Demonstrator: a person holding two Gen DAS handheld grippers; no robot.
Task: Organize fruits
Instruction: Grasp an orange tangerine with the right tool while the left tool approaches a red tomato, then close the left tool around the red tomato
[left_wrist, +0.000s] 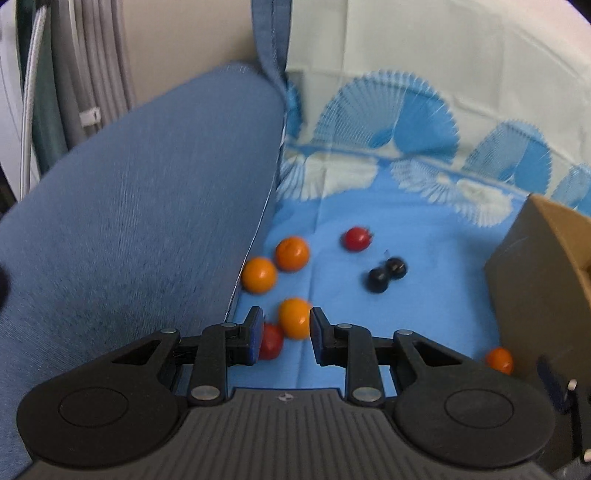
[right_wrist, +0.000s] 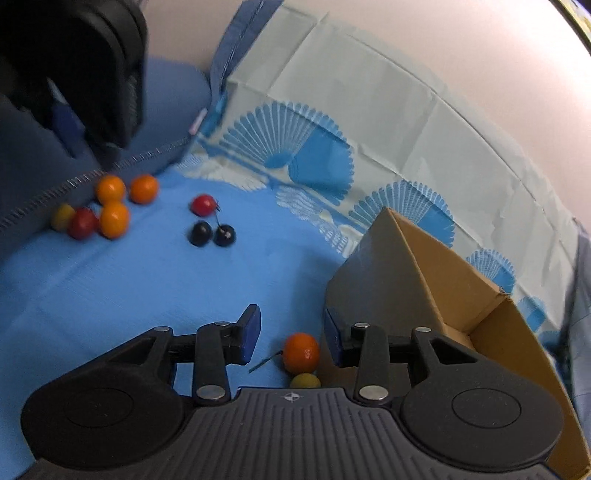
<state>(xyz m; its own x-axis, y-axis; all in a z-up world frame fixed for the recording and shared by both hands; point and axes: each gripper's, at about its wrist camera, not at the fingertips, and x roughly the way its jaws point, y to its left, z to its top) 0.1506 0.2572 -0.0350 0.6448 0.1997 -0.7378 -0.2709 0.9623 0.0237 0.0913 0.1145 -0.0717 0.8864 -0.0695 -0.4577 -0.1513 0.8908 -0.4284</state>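
Small fruits lie on a blue cloth. By the cushion edge sit three orange ones, a red one and a yellow one. Further out are another red fruit and a dark stemmed pair. My left gripper hovers over this cluster, its jaws a little apart and holding nothing. My right gripper stands open beside a cardboard box. An orange fruit and a small yellow one lie on the cloth below its gap, untouched.
A blue cushion bounds the cloth on the left. A pale sheet with blue fan prints rises behind. The open box stands at the right. Grey curtains and cables hang at far left. Bare cloth lies between cluster and box.
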